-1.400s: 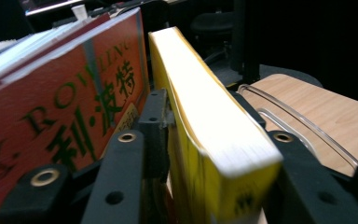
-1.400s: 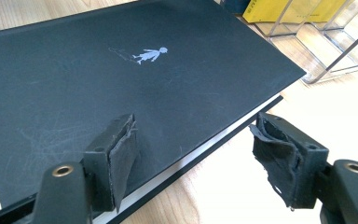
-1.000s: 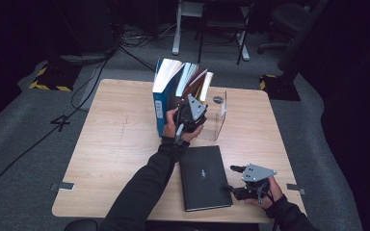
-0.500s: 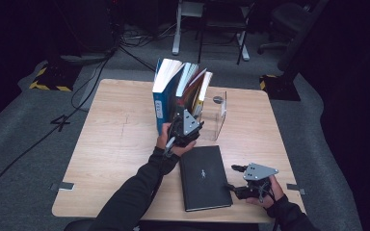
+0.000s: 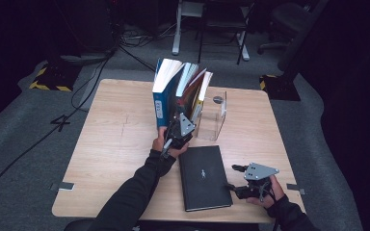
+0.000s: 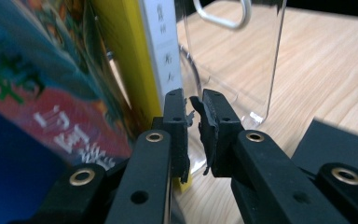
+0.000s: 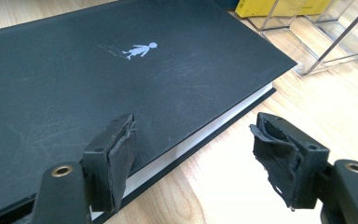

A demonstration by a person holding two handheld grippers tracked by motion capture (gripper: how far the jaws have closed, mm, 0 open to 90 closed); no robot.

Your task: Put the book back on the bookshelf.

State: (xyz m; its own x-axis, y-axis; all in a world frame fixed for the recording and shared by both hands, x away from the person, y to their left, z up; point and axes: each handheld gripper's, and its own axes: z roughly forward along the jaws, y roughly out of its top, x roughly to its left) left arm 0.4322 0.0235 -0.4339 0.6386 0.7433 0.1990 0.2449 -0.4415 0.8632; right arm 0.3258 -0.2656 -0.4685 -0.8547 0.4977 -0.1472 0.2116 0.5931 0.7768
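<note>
Books upright toward the desk's far edge, one book flat at the near edge.

The upright books (image 5: 180,94) stand in a row just behind the middle of the desk (image 5: 111,144), leaning against a bookend (image 5: 214,115) on their right. The left gripper (image 5: 178,132) sits at the near foot of that row, in front of the rightmost books, its jaws nearly together beside the bookend's near wall. The flat book (image 5: 204,177) lies on the desk before the row, reaching to the near edge. The right gripper (image 5: 236,180) rests just right of it, near the near right corner.
</note>
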